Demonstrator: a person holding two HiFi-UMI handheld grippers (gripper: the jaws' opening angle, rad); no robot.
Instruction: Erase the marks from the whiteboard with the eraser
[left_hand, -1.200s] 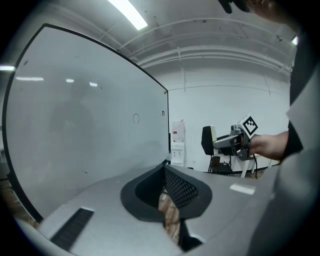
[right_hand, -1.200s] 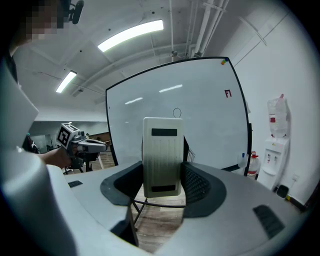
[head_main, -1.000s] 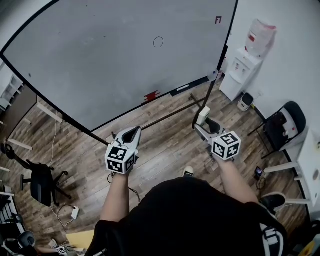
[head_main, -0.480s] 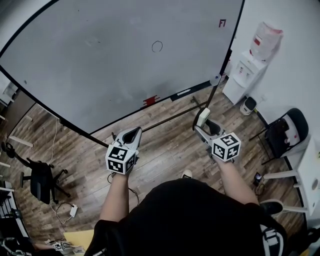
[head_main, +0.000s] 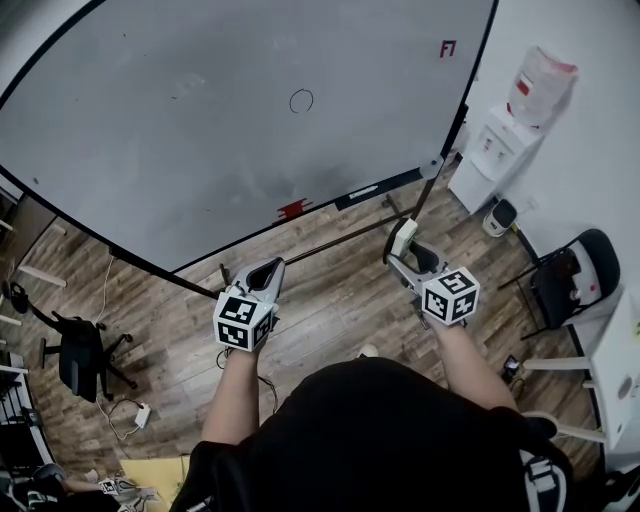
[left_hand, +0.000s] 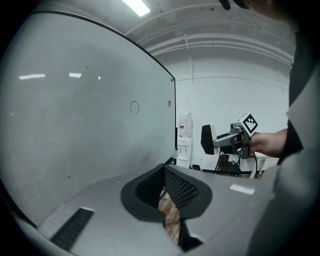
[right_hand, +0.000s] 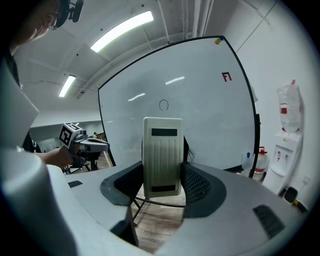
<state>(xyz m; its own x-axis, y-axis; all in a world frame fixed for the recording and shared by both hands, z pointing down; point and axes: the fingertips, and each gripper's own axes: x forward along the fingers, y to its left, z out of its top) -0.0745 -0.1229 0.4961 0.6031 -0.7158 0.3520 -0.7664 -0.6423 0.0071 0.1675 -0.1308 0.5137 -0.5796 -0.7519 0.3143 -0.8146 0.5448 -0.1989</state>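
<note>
The whiteboard stands ahead and carries a small black circle mark, a red mark near its top right corner, and a red smudge at its lower edge. My right gripper is shut on the beige ribbed eraser, held upright and short of the board. The circle mark shows just above the eraser in the right gripper view. My left gripper hangs to the left with its jaws shut and nothing between them. The left gripper view shows the eraser from the side.
A water dispenser stands right of the board, with a black chair nearer to me. An office chair sits on the wood floor at left. The board's stand bar runs low in front of my grippers.
The head view has shifted a little, so the board and its circle mark sit lower and further left. Both grippers keep nearly the same pose, and the eraser stays gripped.
</note>
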